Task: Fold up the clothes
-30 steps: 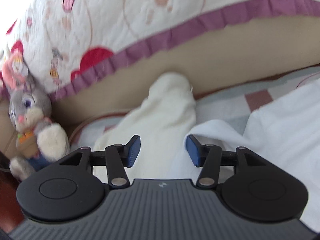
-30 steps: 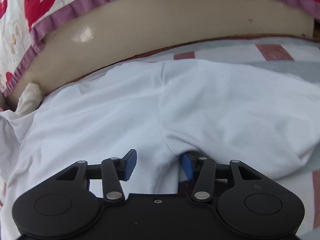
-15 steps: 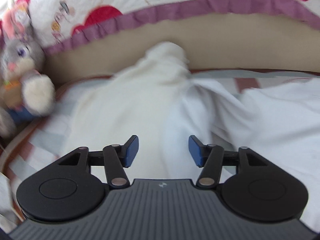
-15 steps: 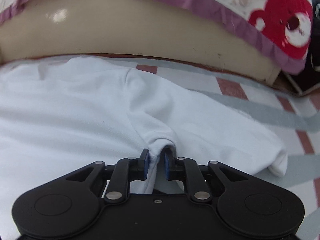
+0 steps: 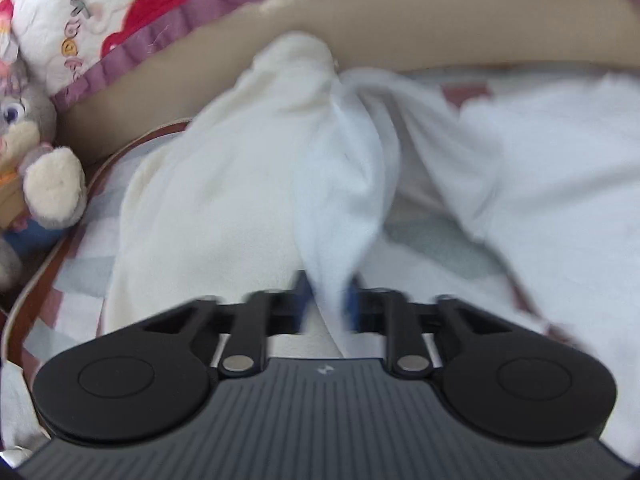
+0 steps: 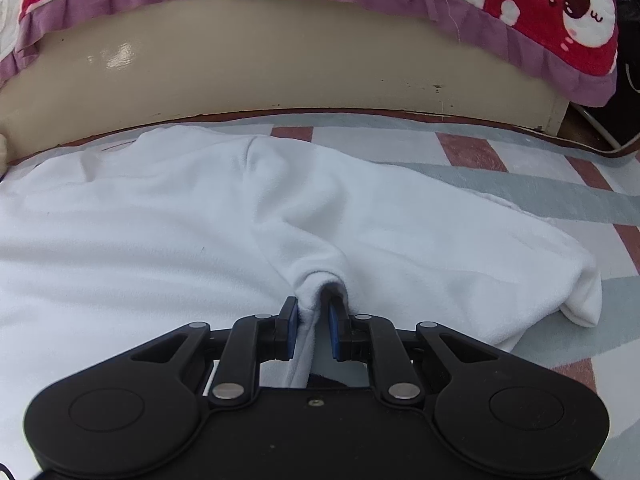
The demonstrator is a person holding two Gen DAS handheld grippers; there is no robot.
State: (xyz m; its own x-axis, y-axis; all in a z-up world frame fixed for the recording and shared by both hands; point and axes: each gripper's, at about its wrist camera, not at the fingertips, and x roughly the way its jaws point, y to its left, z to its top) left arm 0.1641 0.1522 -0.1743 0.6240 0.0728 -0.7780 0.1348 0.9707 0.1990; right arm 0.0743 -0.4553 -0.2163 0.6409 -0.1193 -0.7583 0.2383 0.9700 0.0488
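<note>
The left wrist view is smeared by motion, and the blue pads are mostly hidden behind cloth. The left gripper [image 5: 326,300] has its fingers drawn narrow around a bunched fold of the white garment [image 5: 348,184]; they seem to be pinching it, though the blur leaves the contact unclear. The fold runs away from the fingers toward the beige board [image 5: 440,28], and the rest of the garment spreads off to the right, cut by the frame edge. A cream cloth [image 5: 208,184] lies just beside the fold on its left, reaching up to the board. A plush rabbit [image 5: 36,152] sits at the left edge, half cut off, under the quilt [image 5: 80,12] with its purple frill.

In the right wrist view the picture is sharp. The right gripper [image 6: 313,326] has its fingers close together, clamped on a raised pinch of the same garment. The garment lies on the checked mat [image 6: 520,184], its long axis running left to right; a sleeve stretches right to a cuff, and its left part runs out of frame.
</note>
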